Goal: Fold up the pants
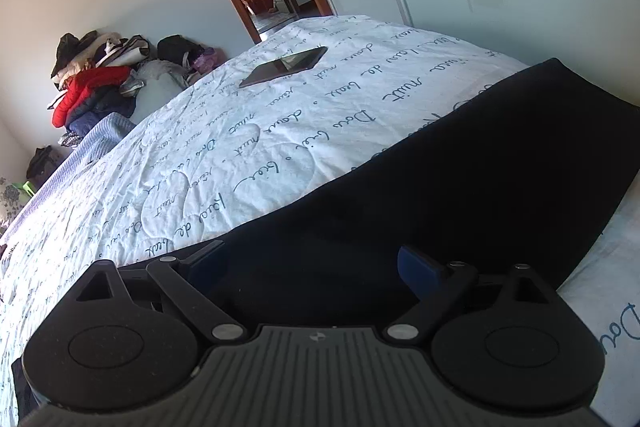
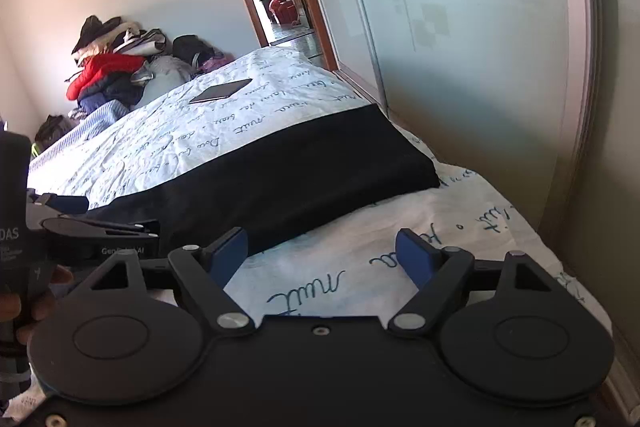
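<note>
Our left gripper (image 1: 316, 267) hangs over the black pants' (image 1: 460, 179) near end, jaws spread, empty; our right gripper (image 2: 320, 255) — released too — sits beside their long edge, over the bedspread (image 2: 360, 259).

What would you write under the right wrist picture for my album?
Open right tongs hover over the white bedspread beside the folded black pants.

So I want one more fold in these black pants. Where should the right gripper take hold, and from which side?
Probably the pants' near right corner, approached from the bare bedspread in front of the open right gripper. The cloth lies flat as a long band with a clean edge there. The left gripper, also open, sits over the other end.
</note>
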Tool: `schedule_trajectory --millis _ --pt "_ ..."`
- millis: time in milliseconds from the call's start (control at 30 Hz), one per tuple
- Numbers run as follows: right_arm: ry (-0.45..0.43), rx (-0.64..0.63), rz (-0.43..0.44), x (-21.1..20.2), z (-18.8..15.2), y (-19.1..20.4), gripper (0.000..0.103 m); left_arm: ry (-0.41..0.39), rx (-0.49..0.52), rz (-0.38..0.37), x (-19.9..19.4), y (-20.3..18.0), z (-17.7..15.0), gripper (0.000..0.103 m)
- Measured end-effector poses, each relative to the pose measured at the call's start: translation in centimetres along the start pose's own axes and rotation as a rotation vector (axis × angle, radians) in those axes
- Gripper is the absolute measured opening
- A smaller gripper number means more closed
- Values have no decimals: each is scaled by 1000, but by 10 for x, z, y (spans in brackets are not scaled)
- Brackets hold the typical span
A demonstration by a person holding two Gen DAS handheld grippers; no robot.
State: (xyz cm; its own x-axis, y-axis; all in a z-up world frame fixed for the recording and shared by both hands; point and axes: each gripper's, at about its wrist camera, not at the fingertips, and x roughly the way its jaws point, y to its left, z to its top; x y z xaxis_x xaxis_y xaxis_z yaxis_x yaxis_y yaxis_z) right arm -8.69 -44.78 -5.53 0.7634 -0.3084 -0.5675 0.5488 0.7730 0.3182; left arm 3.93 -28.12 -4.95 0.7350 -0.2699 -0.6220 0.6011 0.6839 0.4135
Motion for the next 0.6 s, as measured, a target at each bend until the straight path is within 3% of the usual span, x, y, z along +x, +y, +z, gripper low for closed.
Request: schedule_trajectory --millis 167,400,600 --pt "-6 15 -15 8 4 -5 82 14 -34 -53 4 2 3 94" --pt "5 125 -3 23 15 -27 82 -9 -119 -274 -3 7 13 94" --pt "16 225 19 41 25 -41 82 -33 -69 -281 -1 -3 23 94"
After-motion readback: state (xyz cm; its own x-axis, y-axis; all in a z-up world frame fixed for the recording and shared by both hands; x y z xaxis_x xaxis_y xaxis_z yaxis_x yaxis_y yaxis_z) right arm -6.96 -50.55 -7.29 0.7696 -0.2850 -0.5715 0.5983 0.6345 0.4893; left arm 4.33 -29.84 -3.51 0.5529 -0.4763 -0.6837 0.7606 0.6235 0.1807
